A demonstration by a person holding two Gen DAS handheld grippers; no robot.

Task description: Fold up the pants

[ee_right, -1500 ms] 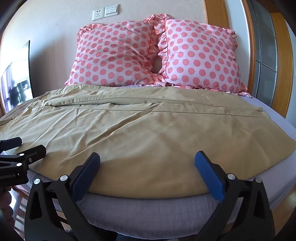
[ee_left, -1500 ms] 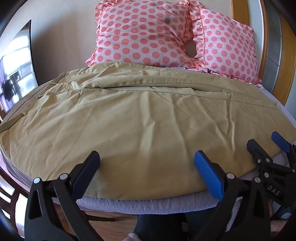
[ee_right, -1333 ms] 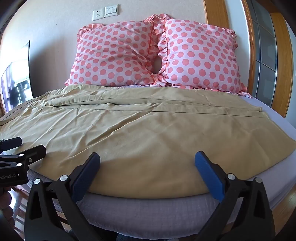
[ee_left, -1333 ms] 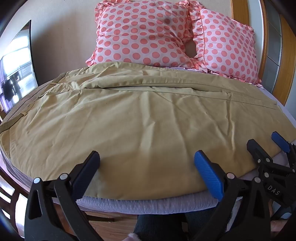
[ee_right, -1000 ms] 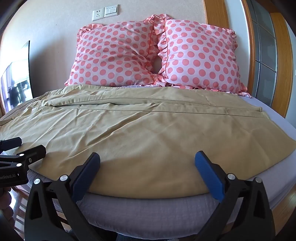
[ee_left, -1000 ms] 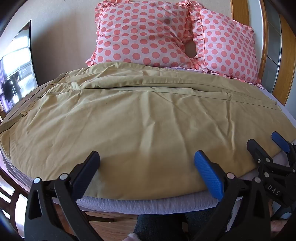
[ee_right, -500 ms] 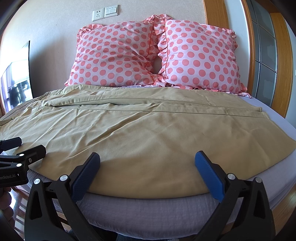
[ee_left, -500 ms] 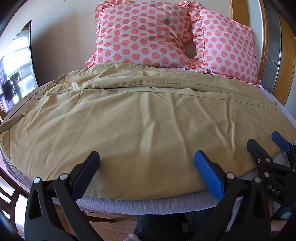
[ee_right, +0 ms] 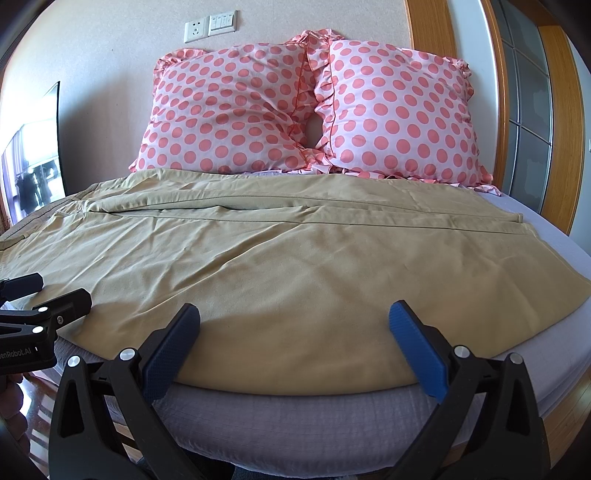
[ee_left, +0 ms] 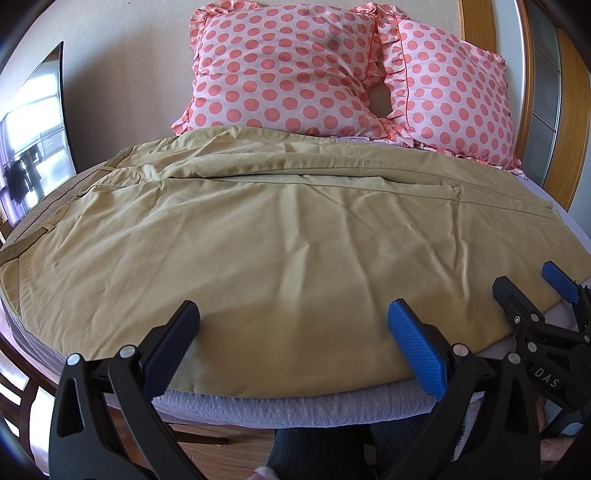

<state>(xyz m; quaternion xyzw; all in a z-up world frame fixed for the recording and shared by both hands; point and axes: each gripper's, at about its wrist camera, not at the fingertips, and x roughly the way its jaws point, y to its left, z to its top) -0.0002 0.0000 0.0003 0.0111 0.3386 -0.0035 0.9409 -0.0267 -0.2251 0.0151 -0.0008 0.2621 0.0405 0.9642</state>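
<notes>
You have two pink polka-dot pillows (ee_right: 229, 110) (ee_right: 399, 110) propped side by side against the wall at the head of the bed (ee_right: 303, 417). Above them sit a wall socket (ee_right: 195, 31) and a switch plate (ee_right: 222, 23). The bedsheet is grey.

Grey bed (ee_right: 332, 417) under tan pants (ee_right: 295, 266), pillows (ee_right: 236, 110).

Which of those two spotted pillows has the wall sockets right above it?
The left pillow; the sockets sit above it, while the right pillow has none.
</notes>
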